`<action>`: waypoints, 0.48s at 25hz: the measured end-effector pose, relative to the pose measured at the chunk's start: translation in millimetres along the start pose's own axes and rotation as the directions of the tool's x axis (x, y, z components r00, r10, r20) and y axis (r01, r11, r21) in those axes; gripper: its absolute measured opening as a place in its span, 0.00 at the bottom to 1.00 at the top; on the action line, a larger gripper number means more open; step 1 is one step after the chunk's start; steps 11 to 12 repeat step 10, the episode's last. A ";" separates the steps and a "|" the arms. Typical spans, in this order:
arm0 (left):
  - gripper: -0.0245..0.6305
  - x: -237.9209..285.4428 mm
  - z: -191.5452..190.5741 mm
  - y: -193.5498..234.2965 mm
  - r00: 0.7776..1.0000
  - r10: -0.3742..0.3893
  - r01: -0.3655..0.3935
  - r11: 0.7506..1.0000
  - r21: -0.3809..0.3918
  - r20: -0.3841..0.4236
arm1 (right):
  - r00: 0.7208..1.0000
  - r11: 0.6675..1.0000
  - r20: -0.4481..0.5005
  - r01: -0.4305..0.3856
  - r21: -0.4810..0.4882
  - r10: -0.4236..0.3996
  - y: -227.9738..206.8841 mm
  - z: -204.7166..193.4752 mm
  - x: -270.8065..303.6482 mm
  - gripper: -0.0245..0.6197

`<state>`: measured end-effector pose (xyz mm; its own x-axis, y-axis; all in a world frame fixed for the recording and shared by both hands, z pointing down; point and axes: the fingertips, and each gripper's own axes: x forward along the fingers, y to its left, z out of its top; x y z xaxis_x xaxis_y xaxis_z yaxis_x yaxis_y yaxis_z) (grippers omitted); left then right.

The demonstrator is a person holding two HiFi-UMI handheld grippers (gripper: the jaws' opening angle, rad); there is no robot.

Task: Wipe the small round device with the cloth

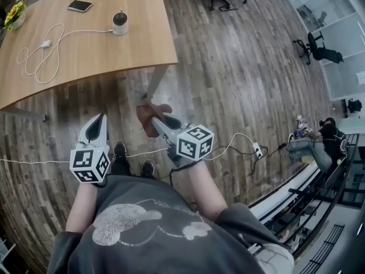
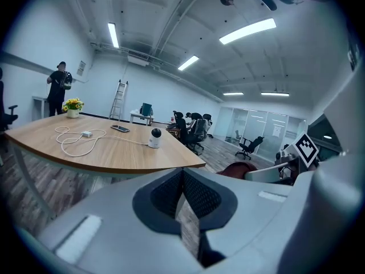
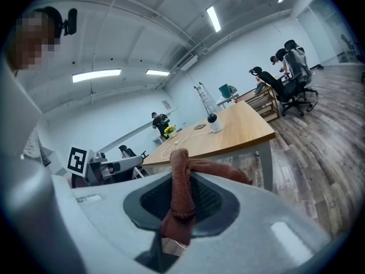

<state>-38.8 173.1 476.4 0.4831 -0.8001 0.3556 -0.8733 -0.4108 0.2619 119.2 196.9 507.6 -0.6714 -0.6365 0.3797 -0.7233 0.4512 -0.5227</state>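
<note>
The small round device (image 1: 120, 23), white with a dark top, stands on the wooden table (image 1: 85, 56) near its right end; a white cable runs from it. It also shows in the left gripper view (image 2: 154, 138) and the right gripper view (image 3: 214, 122). My right gripper (image 1: 155, 121) hangs over the floor short of the table, shut on a brown cloth (image 1: 149, 114) that drapes over the jaws (image 3: 181, 190). To its left, my left gripper (image 1: 99, 121) is shut and empty, its pads (image 2: 197, 196) pressed together. Both are well back from the device.
A phone (image 1: 80, 5), a looped white cable (image 1: 39, 53) and a flower pot (image 1: 14, 15) lie on the table. The table leg (image 1: 155, 82) stands just ahead of the cloth. A power strip (image 1: 258, 150) and cords cross the floor. Office chairs (image 1: 319, 51) stand farther off.
</note>
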 end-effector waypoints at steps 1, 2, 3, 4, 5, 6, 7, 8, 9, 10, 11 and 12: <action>0.07 -3.4 -2.4 -3.4 1.000 0.003 -0.003 1.000 -0.001 0.001 | 1.000 1.000 -0.004 -0.005 -0.005 0.005 1.7 -2.3 -2.7 0.13; 0.07 -6.6 -4.2 -7.0 1.000 0.005 -0.005 1.000 -0.003 0.003 | 1.000 1.000 -0.007 -0.011 -0.013 0.011 3.6 -3.7 -5.2 0.13; 0.07 -9.7 -5.5 -11.3 1.000 0.005 -0.005 1.000 -0.003 0.005 | 1.000 1.000 -0.011 -0.017 -0.021 0.017 5.6 -4.7 -7.8 0.13; 0.07 -12.8 -6.8 -16.2 1.000 0.003 -0.003 1.000 -0.003 0.007 | 1.000 0.999 -0.015 -0.024 -0.027 0.024 7.7 -5.8 -10.4 0.13; 0.07 -15.8 -8.3 -20.8 1.000 0.000 0.000 1.000 -0.002 0.008 | 0.999 0.999 -0.020 -0.032 -0.028 0.031 10.1 -7.6 -12.6 0.13; 0.07 -18.3 -9.9 -24.6 1.000 -0.003 0.003 1.000 0.000 0.008 | 0.999 0.999 -0.026 -0.040 -0.026 0.039 12.5 -9.8 -14.3 0.13; 0.07 -20.2 -11.2 -27.5 1.000 -0.006 0.006 1.000 0.004 0.007 | 0.998 0.999 -0.031 -0.047 -0.024 0.046 14.7 -12.1 -15.4 0.13; 0.07 -21.5 -12.3 -30.0 1.000 -0.009 0.009 1.000 0.008 0.007 | 0.998 0.998 -0.034 -0.052 -0.022 0.051 16.5 -14.3 -16.4 0.13; 0.07 -22.6 -13.1 -32.2 1.000 -0.013 0.013 1.000 0.013 0.006 | 0.998 0.998 -0.038 -0.055 -0.020 0.055 18.1 -16.4 -17.4 0.13; 0.07 -23.7 -13.8 -34.4 1.000 -0.016 0.016 1.000 0.017 0.006 | 0.997 0.998 -0.041 -0.059 -0.019 0.058 19.6 -18.4 -18.5 0.13; 0.07 -23.7 -13.8 -34.4 1.000 -0.016 0.016 1.000 0.017 0.006 | 0.997 0.998 -0.041 -0.059 -0.019 0.058 19.6 -18.4 -18.5 0.13; 0.07 -23.7 -13.8 -34.4 1.000 -0.016 0.016 1.000 0.017 0.006 | 0.997 0.998 -0.041 -0.059 -0.019 0.058 19.6 -18.4 -18.5 0.13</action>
